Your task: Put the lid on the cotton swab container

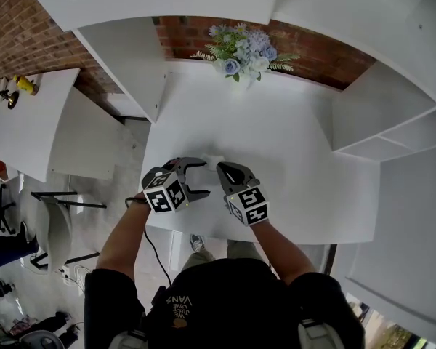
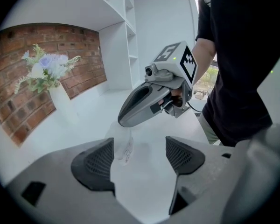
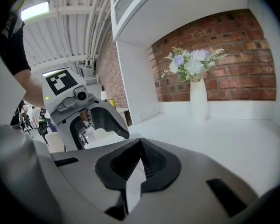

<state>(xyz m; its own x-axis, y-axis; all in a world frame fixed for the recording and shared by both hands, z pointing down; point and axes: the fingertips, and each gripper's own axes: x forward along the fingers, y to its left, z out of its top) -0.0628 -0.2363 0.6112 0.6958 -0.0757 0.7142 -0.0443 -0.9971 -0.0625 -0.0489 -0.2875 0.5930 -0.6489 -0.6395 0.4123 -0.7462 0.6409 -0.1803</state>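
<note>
A small clear plastic cotton swab container [image 2: 123, 146] stands on the white table [image 1: 298, 158]; from the head view it is a faint clear shape [image 1: 211, 161] between the two grippers. My right gripper [image 1: 222, 167] is shut, its tip [image 2: 122, 121] resting at the container's top. A thin pale sliver shows between its closed pads [image 3: 139, 158]; I cannot tell whether that is a lid or the container's wall. My left gripper [image 2: 139, 155] is open, nothing pressed between its pads, with the container just ahead of its left pad [image 2: 95, 162]. Its finger [image 3: 107, 120] faces the right gripper.
A white vase of pale flowers [image 1: 241, 57] stands at the table's far edge against a brick wall. White shelving [image 1: 131, 57] rises at the left and right [image 1: 392, 122]. The table's front edge [image 1: 203, 227] lies just under my forearms.
</note>
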